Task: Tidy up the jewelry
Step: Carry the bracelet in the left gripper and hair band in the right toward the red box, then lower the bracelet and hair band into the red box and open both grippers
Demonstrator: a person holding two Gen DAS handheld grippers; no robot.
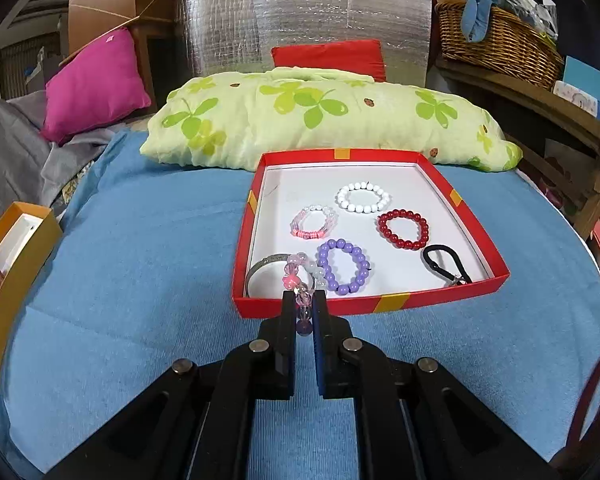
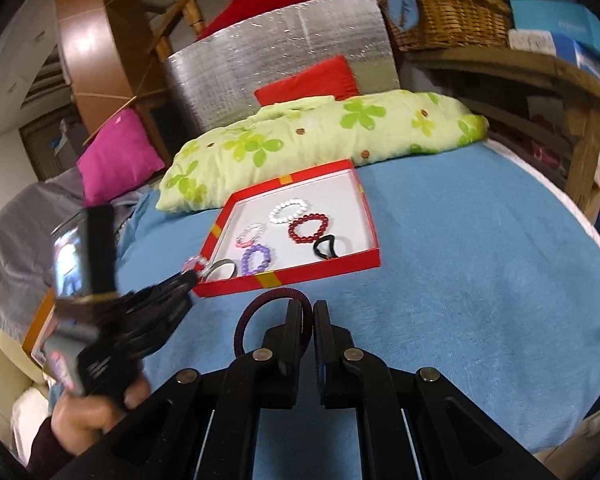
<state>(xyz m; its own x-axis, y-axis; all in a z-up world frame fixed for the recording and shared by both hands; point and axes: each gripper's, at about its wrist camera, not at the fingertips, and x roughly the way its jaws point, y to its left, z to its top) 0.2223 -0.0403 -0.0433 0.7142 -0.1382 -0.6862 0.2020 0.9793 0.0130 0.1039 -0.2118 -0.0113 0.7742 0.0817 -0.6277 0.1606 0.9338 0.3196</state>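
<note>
A red box lid [image 1: 364, 303] [image 2: 292, 276] lies on the blue bed cover and holds a white bracelet [image 1: 363, 197], a dark red one [image 1: 403, 229], a pink one [image 1: 314, 222], a purple one [image 1: 343, 266], a silver bangle [image 1: 264, 265] and a black hair tie [image 1: 446, 263]. My left gripper [image 1: 304, 300] [image 2: 190, 276] is shut on a pink and clear bead bracelet [image 1: 302, 276], held over the lid's near left corner. My right gripper [image 2: 308, 310] is shut on a dark maroon hair band [image 2: 256, 312], in front of the lid.
A green clover pillow [image 1: 320, 116] lies behind the lid, with a red cushion [image 1: 328, 58], a pink cushion [image 1: 94, 84] and a silver foil panel [image 1: 300, 20] beyond. An orange box [image 1: 16, 264] sits at the left edge. A wicker basket [image 1: 496, 36] stands on a wooden shelf at right.
</note>
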